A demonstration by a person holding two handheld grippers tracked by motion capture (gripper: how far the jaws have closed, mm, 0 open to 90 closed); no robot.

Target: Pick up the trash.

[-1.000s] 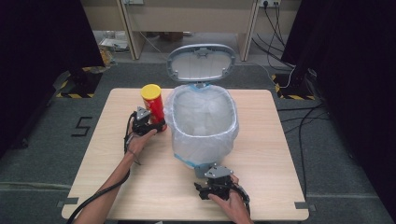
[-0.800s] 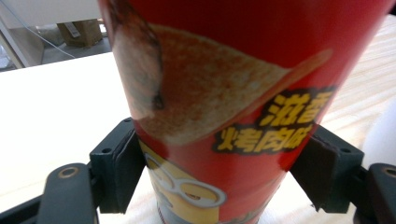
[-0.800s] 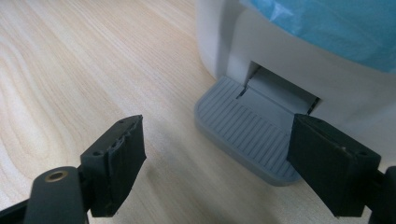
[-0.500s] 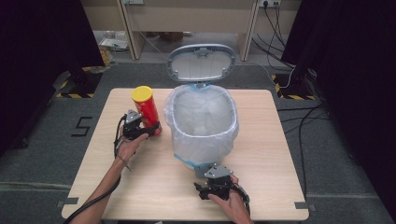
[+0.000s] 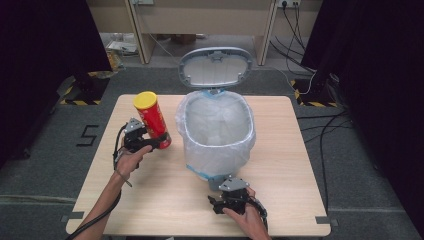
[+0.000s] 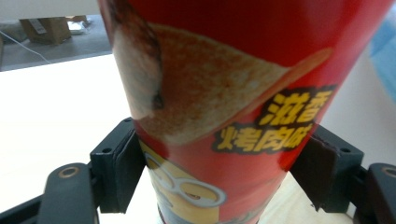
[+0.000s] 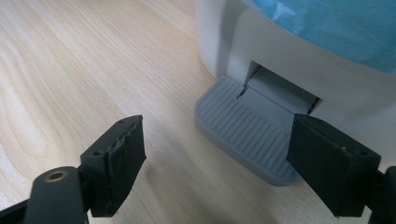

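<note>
Two grippers: both are seen at work on one worktop (image 5: 150,200), the left one loaded, the right one empty.
Bin (image 5: 218,150): the largest thing; it stands to the right of the left gripper and just beyond the right gripper, lined with a pale bag, its lid (image 5: 216,67) raised and its mouth facing up.
Chip can (image 5: 152,121): a red tube with a yellow cap, lifted off the worktop; its long axis is tilted, the cap leaning up and away from the bin, the base nearer the bin.
Deciding relation: the bin's open mouth lies to the right of the held can and near it; the left hand is judged the nearer one for the drop.
Pedal (image 7: 247,133): a grey ribbed step at the foot of the bin, just ahead of the right gripper, between its jaws in the right gripper view.
Left gripper (image 5: 142,141): clamped across the lower part of the can, jaws pressed against both sides.
Right gripper (image 5: 231,192): jaws spread wide, nothing pinched; contact with the pedal cannot be told.
</note>
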